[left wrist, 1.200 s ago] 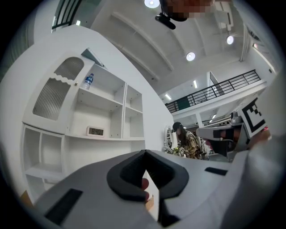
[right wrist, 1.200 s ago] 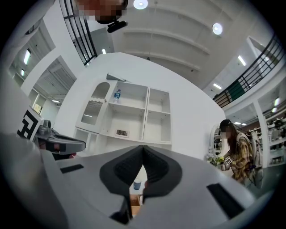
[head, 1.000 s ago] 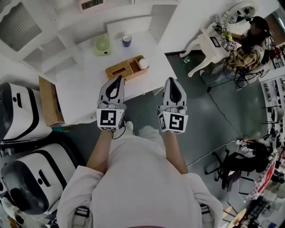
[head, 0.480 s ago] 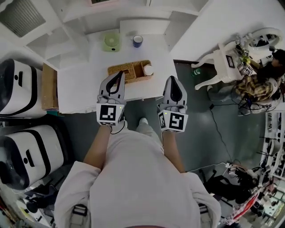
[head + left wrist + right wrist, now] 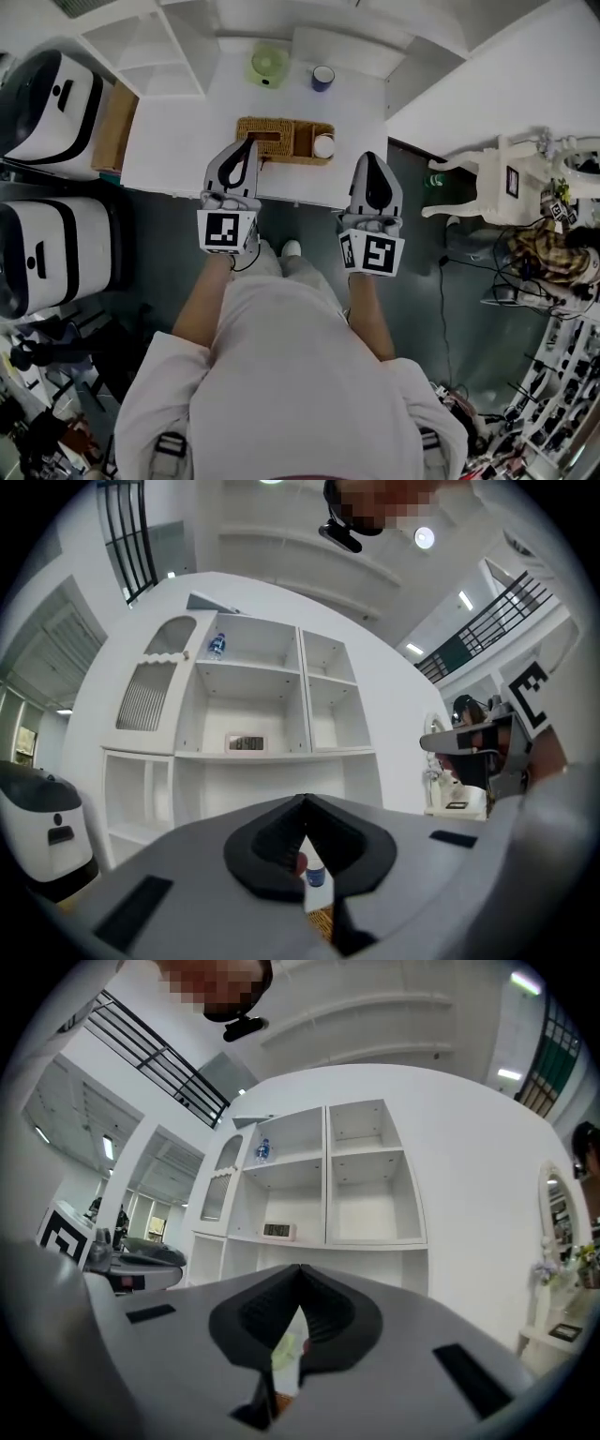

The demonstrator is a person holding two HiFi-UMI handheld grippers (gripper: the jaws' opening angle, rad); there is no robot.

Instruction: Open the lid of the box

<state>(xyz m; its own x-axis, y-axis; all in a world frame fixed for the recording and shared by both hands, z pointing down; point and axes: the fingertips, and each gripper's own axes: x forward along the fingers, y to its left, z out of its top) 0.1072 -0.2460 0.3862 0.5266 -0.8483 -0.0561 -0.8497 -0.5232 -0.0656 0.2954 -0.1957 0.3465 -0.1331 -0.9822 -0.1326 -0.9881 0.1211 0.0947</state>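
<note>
1. Both grippers now sit closer to the table (image 5: 169,141) than a second ago, and the left gripper (image 5: 249,146) tip overlaps the near edge of the wicker box (image 5: 298,157).
2. Box lies just ahead of the left gripper, and ahead-left of the right gripper (image 5: 369,159).
3. Both sets of jaws are pinched together, holding nothing.
4. Lid (image 5: 253,129) is still down; contact cannot be told. Approach looks complete, and opening comes next.
</note>
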